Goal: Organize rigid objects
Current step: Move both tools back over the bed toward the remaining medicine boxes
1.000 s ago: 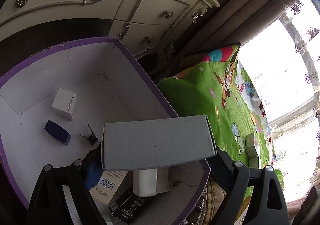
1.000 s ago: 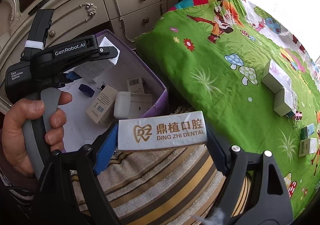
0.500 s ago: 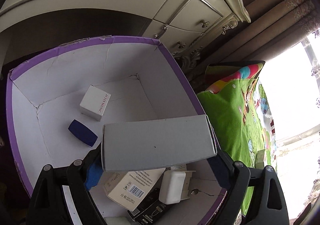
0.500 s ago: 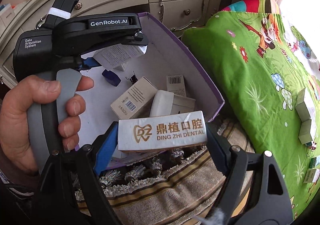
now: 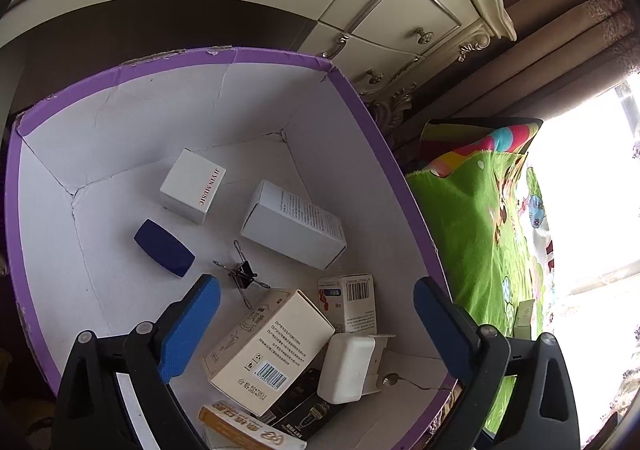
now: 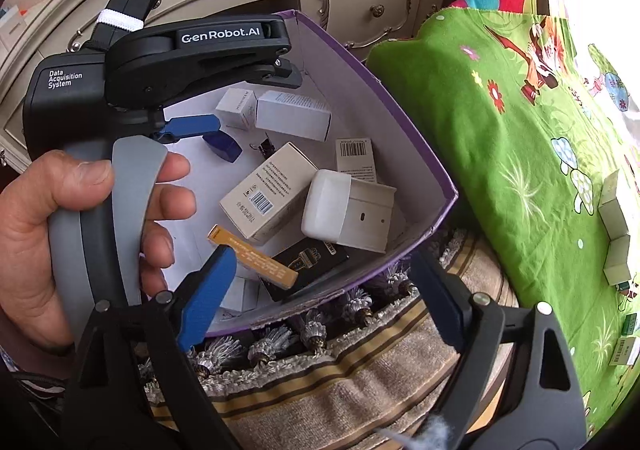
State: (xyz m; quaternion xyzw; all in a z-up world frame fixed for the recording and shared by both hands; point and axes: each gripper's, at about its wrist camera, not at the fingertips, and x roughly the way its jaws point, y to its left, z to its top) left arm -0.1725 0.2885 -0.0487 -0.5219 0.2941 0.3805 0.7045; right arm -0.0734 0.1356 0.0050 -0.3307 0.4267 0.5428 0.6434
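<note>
A purple box with white inside holds several small cartons. A long grey-white carton lies loose on its floor beside a white cube box and a blue case. My left gripper hangs over the box, jaws opening, nothing between them. The gold dental carton lies at the near end of the purple box, just past my right gripper, whose jaws are also opening and empty. A hand holds the left gripper, its blue finger showing.
A binder clip, a cream barcode carton, a white rounded case and a black carton crowd the box's near end. A cream dresser stands behind. Small boxes lie on the green blanket at right.
Both grippers have opened and dropped their cartons into the purple box: the grey-white one onto the middle of the floor, the dental one at the near end.
</note>
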